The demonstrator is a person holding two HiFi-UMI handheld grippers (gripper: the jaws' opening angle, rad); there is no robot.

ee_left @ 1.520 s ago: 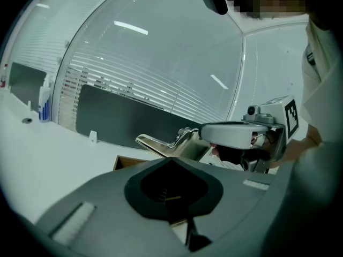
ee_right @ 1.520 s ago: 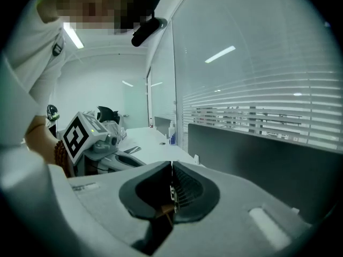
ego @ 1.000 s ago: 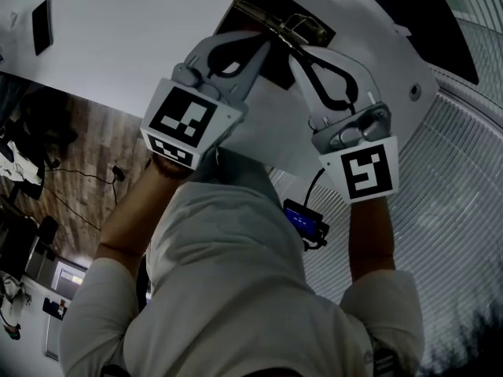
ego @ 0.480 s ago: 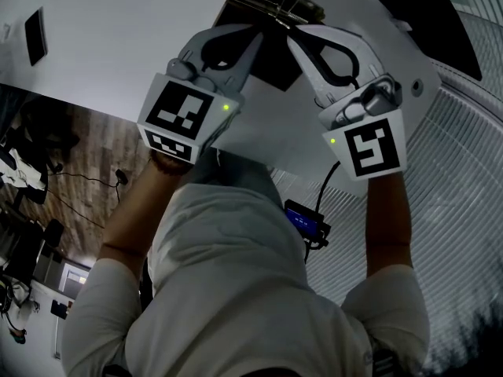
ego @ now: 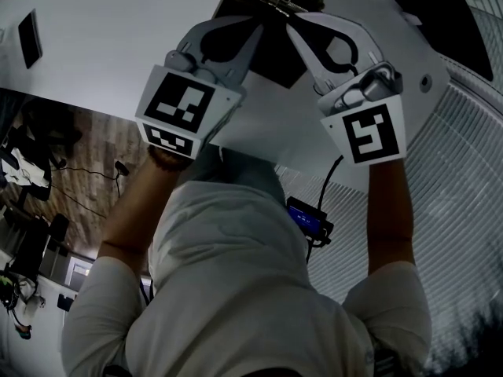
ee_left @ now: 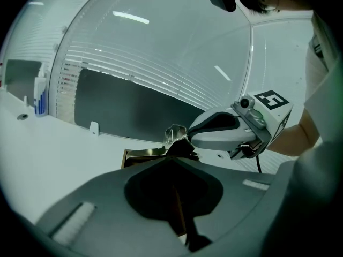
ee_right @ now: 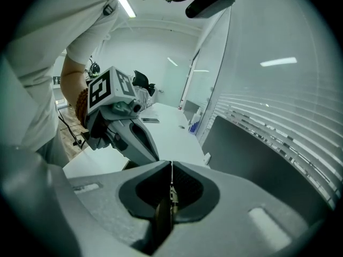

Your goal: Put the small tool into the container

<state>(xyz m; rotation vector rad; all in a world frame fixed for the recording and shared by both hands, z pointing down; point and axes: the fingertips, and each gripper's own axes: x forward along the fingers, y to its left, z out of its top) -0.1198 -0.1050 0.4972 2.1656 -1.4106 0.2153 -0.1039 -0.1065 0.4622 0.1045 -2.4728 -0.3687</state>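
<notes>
Since a second ago both grippers have slid toward the white desk's (ego: 94, 45) far edge; the left gripper (ego: 257, 34), jaws pinched on a thin brown strip (ee_left: 178, 210), meets the right gripper (ego: 292, 23), clamped on the small brass-coloured metal tool (ego: 283, 0), over the dark rectangular container (ego: 271, 60); release seems near.

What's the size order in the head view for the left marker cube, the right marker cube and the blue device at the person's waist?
1. Left marker cube and right marker cube: roughly alike, too close to rank.
2. Blue device: clearly smallest.
</notes>
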